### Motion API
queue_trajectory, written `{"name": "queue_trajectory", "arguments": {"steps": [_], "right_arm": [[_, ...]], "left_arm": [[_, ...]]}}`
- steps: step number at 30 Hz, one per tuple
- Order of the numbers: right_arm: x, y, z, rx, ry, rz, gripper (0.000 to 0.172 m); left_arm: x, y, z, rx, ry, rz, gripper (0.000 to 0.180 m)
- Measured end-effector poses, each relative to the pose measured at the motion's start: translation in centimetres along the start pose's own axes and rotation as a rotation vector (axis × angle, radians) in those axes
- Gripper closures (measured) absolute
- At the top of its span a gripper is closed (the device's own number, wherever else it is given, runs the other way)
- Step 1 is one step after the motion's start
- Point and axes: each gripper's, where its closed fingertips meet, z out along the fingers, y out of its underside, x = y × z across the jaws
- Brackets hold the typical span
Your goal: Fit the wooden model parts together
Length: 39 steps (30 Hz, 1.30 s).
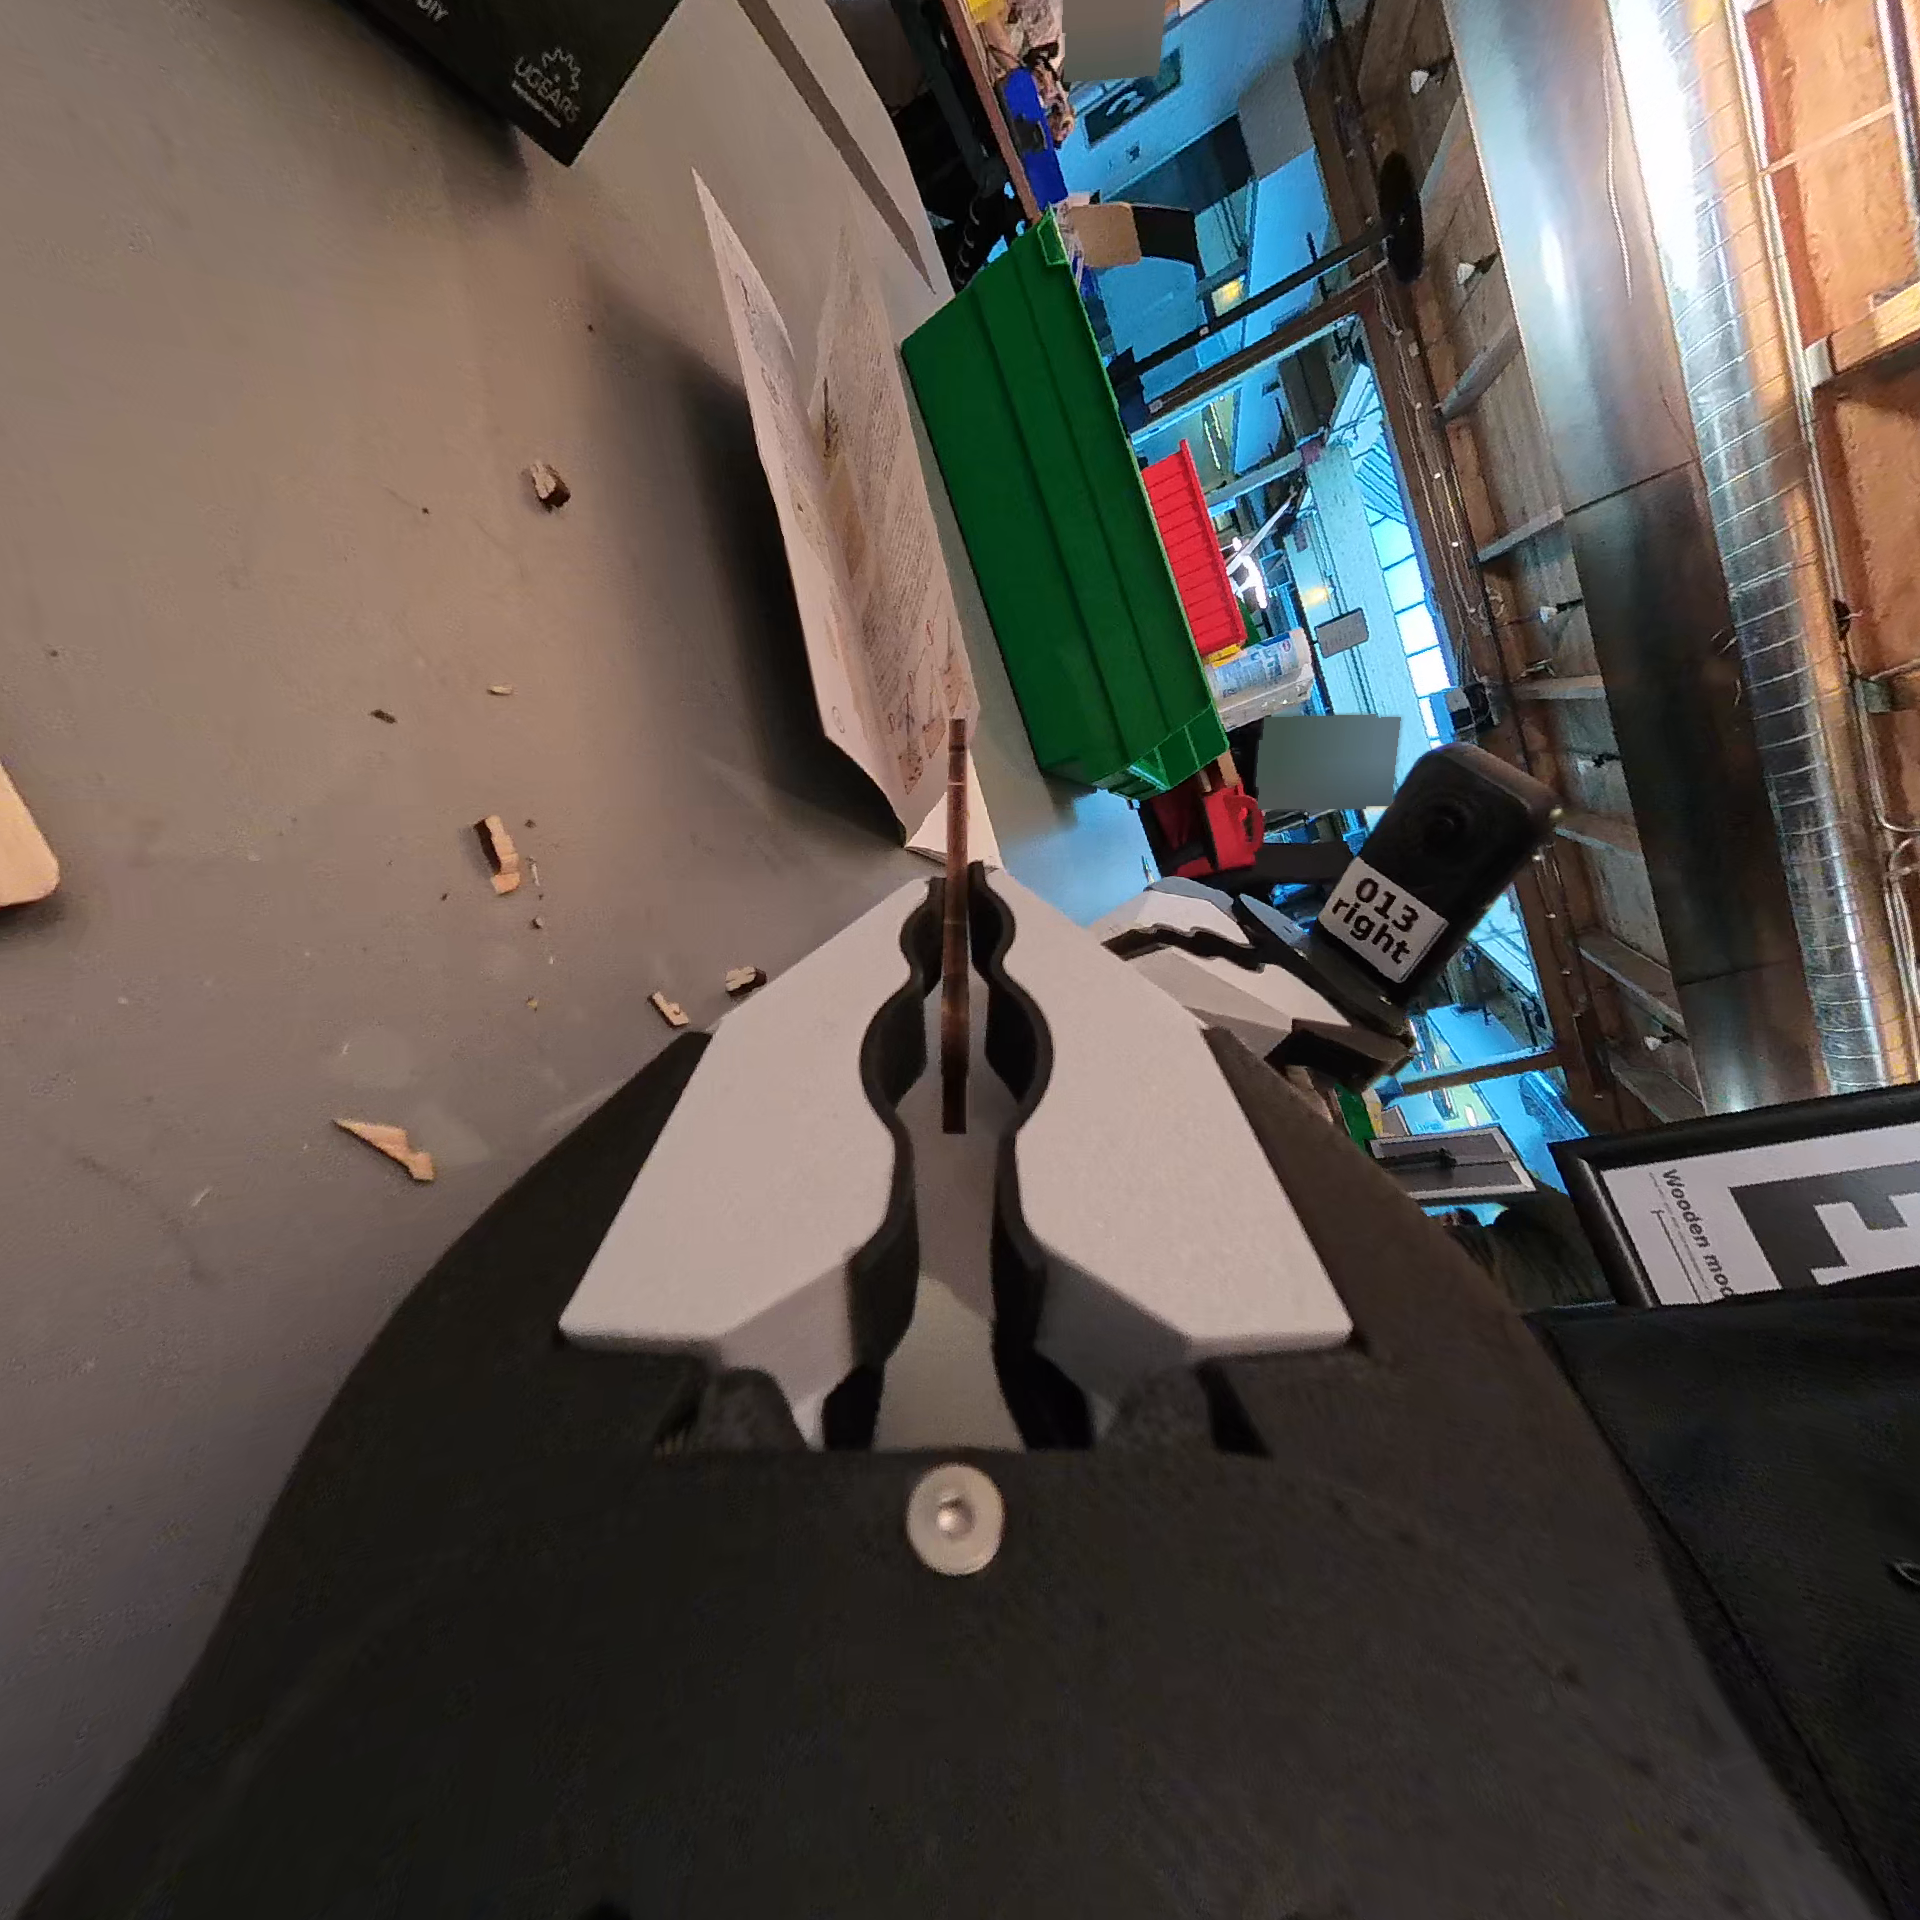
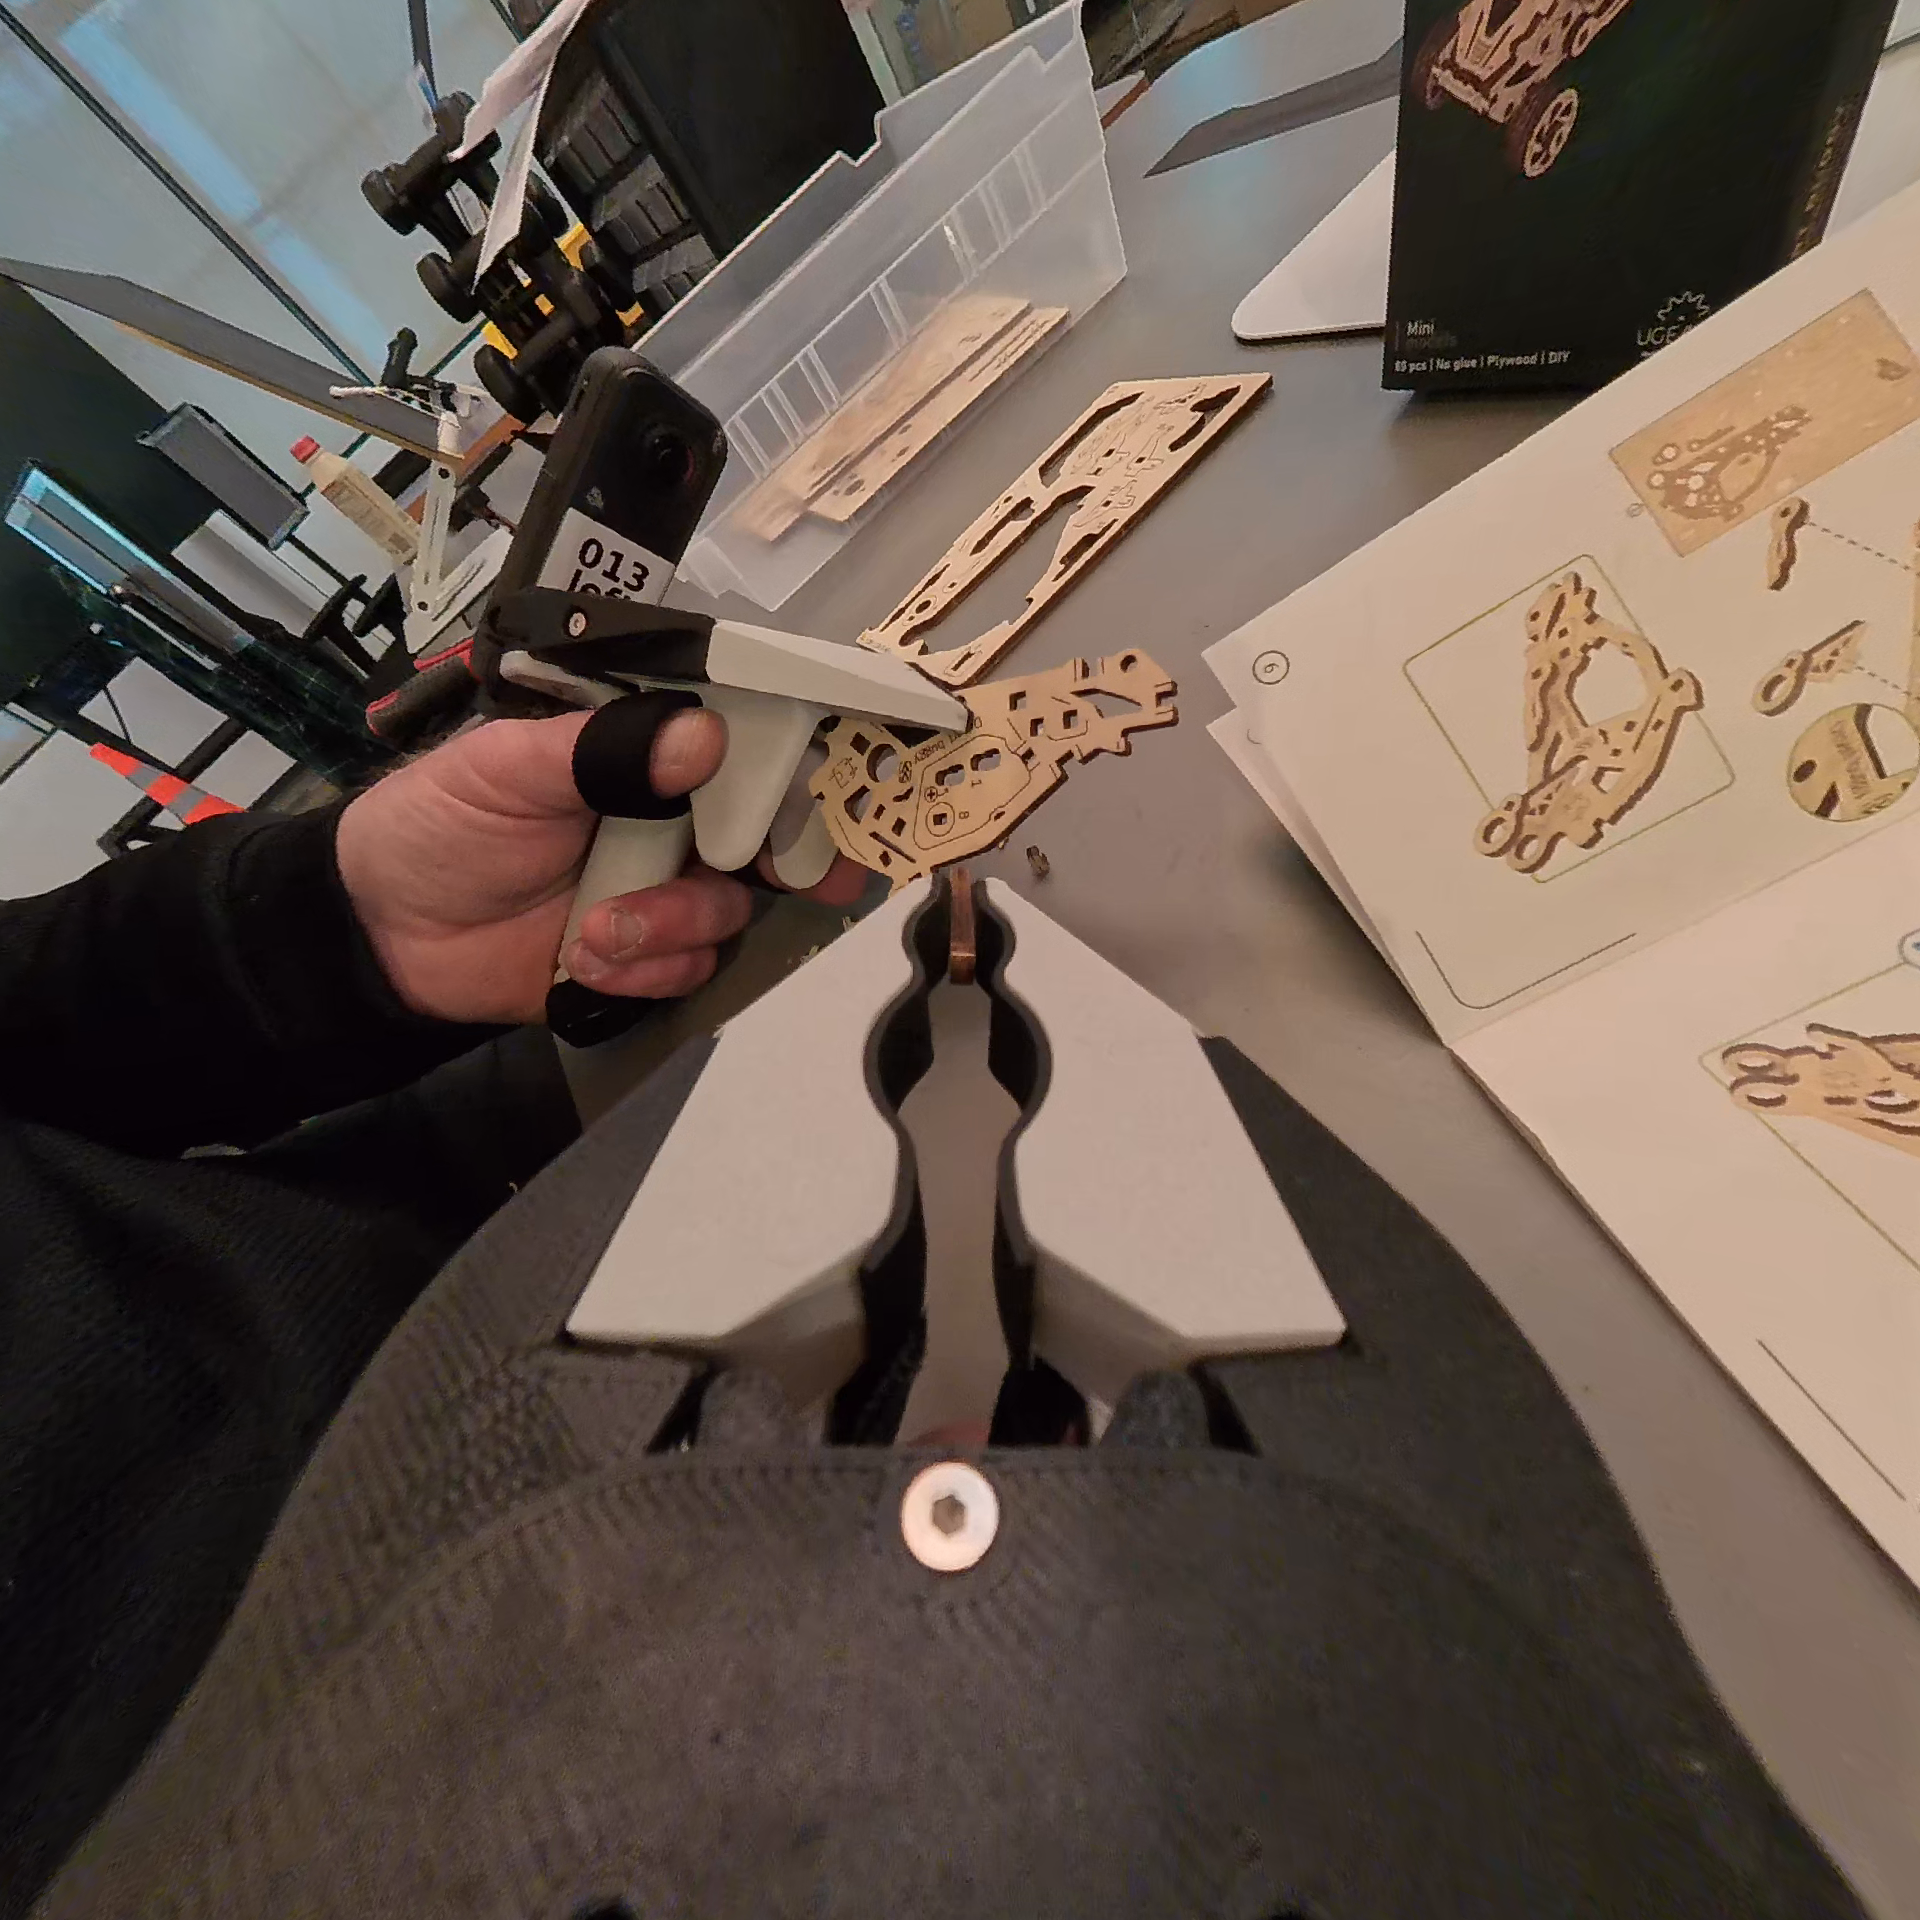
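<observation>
Bare grey desk (image 2: 1195,582) lies open in a strip between the cut-out wooden sheet (image 2: 1070,499) and the open instruction booklet (image 2: 1558,935), which covers the right side. On the left the clear plastic bin (image 2: 914,312) and the hand (image 2: 499,831) with the left tool (image 2: 961,717) and its flat wooden plate (image 2: 987,769) block passage. The dark box (image 2: 1621,187) closes the far edge; wood scraps (image 1: 497,854) litter the desk elsewhere.

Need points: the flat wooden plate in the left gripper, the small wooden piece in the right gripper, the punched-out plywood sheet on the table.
flat wooden plate (image 2: 997,764), right wrist view, engraved middle of its face.
small wooden piece (image 2: 961,935), right wrist view, edge between the right gripper's pads.
punched-out plywood sheet (image 2: 1081,499), right wrist view, strip beside the big cutout.
</observation>
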Motion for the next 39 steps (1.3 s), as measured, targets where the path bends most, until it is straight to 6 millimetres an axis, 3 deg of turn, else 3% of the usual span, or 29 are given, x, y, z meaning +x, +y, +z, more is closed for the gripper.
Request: {"name": "queue_trajectory", "arguments": {"steps": [19, 39], "right_arm": [[0.21, 0.16, 0.19, -0.012, -0.001, 0.02, 0.171], [0.19, 0.19, 0.22, -0.015, -0.011, 0.028, 0.171]], "left_arm": [[0.17, 0.11, -0.28, 0.026, -0.021, -0.02, 0.178], [0.04, 0.06, -0.61, 0.073, 0.052, -0.186, 0.179]]}}
